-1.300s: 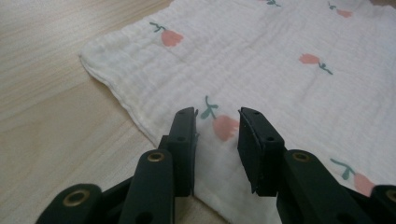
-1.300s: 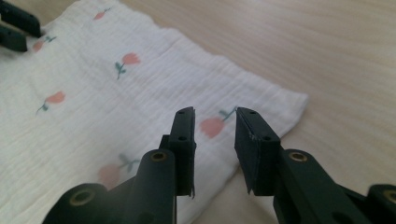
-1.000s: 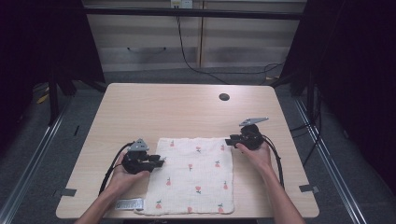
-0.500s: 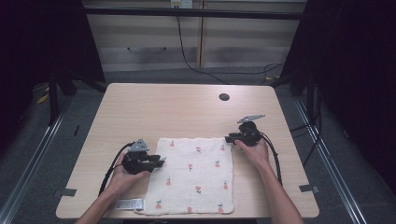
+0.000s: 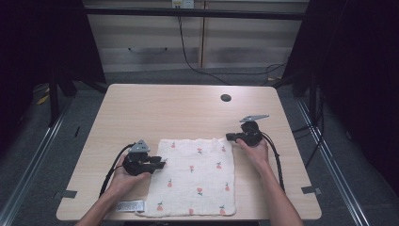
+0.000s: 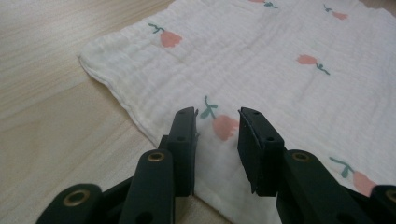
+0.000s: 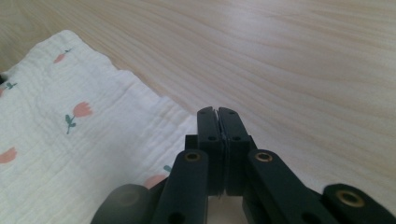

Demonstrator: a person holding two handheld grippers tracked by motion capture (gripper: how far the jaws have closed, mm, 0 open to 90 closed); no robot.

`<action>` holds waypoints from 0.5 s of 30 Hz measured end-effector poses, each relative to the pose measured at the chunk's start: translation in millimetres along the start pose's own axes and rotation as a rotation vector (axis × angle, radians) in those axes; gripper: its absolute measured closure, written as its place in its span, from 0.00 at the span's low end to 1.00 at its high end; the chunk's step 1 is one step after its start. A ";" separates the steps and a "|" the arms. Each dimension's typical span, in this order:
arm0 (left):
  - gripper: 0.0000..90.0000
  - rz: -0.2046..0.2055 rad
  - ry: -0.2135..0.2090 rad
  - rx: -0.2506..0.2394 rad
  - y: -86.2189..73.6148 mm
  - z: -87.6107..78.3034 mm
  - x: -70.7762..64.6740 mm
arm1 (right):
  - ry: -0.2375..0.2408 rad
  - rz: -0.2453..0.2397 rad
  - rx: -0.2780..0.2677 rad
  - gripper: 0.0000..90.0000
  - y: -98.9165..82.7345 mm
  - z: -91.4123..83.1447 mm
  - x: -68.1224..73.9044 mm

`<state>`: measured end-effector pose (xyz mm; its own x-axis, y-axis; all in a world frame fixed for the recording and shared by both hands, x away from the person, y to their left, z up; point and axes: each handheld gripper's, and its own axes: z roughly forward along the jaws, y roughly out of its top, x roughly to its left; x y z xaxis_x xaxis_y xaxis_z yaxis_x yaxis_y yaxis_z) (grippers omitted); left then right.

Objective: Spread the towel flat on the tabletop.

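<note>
High view. I see the cloth (image 5: 195,176) lying flat at the near middle of the worktop (image 5: 188,113), white with small pink flower prints, roughly square, near edge at the worktop's lip. The left gripper (image 5: 160,165) sits at its left edge; the right gripper (image 5: 229,137) is at its far right corner. A small grey strip (image 5: 130,205) lies by the near left corner; I cannot make out what it is.

Left gripper view. Jaws stand narrowly apart over the cloth's (image 6: 261,60) edge, one flower between them, nothing gripped. Fabric is thin, crinkled gauze with a stitched hem. Risk, as I judge it: closing here could pinch only the top ripple and slip off, or drag the cloth and bunch it.

Right gripper view. Jaws are pressed together at the cloth's (image 7: 70,140) corner; possibly a sliver of hem is caught, but I cannot confirm. If empty, a lift raises one side only and skews the cloth on the smooth wood-grain worktop (image 7: 303,70).
</note>
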<state>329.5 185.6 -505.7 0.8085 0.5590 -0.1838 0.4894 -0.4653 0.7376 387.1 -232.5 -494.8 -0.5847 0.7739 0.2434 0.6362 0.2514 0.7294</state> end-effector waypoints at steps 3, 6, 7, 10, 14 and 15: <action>0.74 -0.021 -0.010 0.000 0.2 -0.5 1.5 | 0.005 -0.004 -0.017 0.99 1.1 -4.6 1.5; 0.75 -0.024 -0.004 -0.009 2.5 -2.9 4.3 | 0.012 -0.011 -0.030 0.99 2.0 -7.8 3.4; 0.75 -0.034 0.004 -0.022 3.8 -4.1 5.7 | 0.009 -0.013 -0.032 0.99 2.4 -8.3 4.0; 0.73 -0.057 0.021 -0.044 7.4 -4.9 10.6 | 0.010 -0.012 -0.043 0.99 4.1 -9.9 5.1; 0.71 -0.067 0.032 -0.033 12.7 -2.2 17.5 | 0.008 -0.014 -0.044 0.99 5.1 -9.5 3.9; 0.71 -0.067 0.038 -0.036 15.2 -2.6 19.6 | 0.008 -0.013 -0.044 0.99 5.1 -9.3 3.7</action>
<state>351.9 191.2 -496.4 0.7612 0.6138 -0.2093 0.5291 -0.4012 0.7477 383.5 -233.8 -484.2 -0.5967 0.7660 0.2392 0.6059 0.2347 0.7601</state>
